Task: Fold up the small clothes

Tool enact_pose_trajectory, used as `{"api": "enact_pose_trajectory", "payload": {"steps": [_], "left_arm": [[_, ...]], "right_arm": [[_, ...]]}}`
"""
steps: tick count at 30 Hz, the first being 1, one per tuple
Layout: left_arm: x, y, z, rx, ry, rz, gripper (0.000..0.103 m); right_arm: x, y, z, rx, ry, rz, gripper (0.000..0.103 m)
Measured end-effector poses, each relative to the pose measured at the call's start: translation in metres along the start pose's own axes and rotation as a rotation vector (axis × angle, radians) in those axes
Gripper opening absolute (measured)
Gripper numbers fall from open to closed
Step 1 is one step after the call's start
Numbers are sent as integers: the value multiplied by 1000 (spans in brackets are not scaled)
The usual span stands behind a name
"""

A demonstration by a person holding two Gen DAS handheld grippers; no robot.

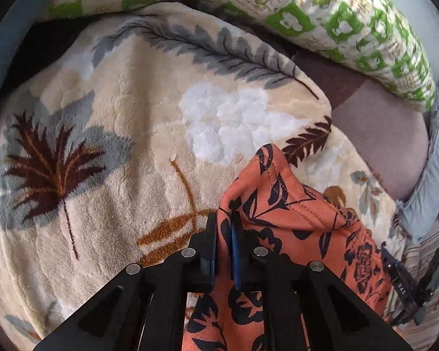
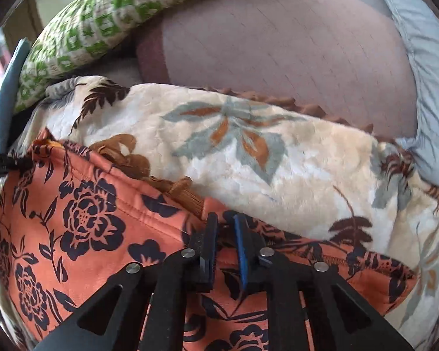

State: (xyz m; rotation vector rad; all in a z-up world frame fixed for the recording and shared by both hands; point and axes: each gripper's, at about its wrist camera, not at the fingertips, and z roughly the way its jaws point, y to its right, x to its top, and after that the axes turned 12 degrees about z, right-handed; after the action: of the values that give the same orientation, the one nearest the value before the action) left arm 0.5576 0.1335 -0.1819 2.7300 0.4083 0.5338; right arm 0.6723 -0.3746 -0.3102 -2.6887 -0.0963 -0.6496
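An orange garment with a dark floral print point(image 1: 295, 222) lies on a plush cream blanket point(image 1: 125, 134). In the left wrist view my left gripper point(image 1: 223, 222) is shut on the garment's left edge, with a fold of cloth pinched between its pads. The same garment point(image 2: 87, 219) spreads across the lower left of the right wrist view. There my right gripper point(image 2: 225, 222) is shut on its hemmed upper edge, cloth showing between the narrow jaws. The other tool's black tip point(image 2: 3, 163) holds the garment's far left corner.
A green and white patterned pillow point(image 1: 322, 14) lies at the back. A mauve sheet point(image 2: 292, 46) and a pale blue quilt point(image 2: 424, 58) sit beyond the blanket point(image 2: 278, 161). The right hand's black tool body point(image 1: 406, 286) shows at the lower right.
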Motion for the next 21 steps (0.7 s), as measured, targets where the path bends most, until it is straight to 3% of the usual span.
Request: {"api": "enact_pose_trajectory", "payload": {"steps": [1,3,4,7,9,12,13,14,15,19,21], "left_arm": [[0,-5,-5,-25,12,-2,12],[0,-11,-16,-67,30,4,12],[0,-14,-22,-93,42,0,15],[1,-10,-34,-127,76,21,33],[0,-5,-31,-117,74,20,37],[-11,6,-17,-117,37,-12,36],[-12,11,-14,-85,32,-6,35],[-14,16,-12,-56,28,13,35],[-15,21,-13,-33,32,32,31],[-13,31,-18,65,91,94,24],[-11,30,-3,123,55,86,19]], "right_arm": [[0,15,-17,66,49,62,13],[-2,52,-51,131,130,191,31],[-5,73,-67,147,165,260,34],[-13,124,-95,70,233,366,43],[-21,144,-96,29,219,406,46],[-31,154,-72,66,131,454,46],[-32,151,-64,68,112,437,45],[-33,145,-58,47,94,400,33],[-32,137,-55,31,87,358,6],[-30,137,-78,96,250,398,7],[-25,149,-61,56,208,442,7]]}}
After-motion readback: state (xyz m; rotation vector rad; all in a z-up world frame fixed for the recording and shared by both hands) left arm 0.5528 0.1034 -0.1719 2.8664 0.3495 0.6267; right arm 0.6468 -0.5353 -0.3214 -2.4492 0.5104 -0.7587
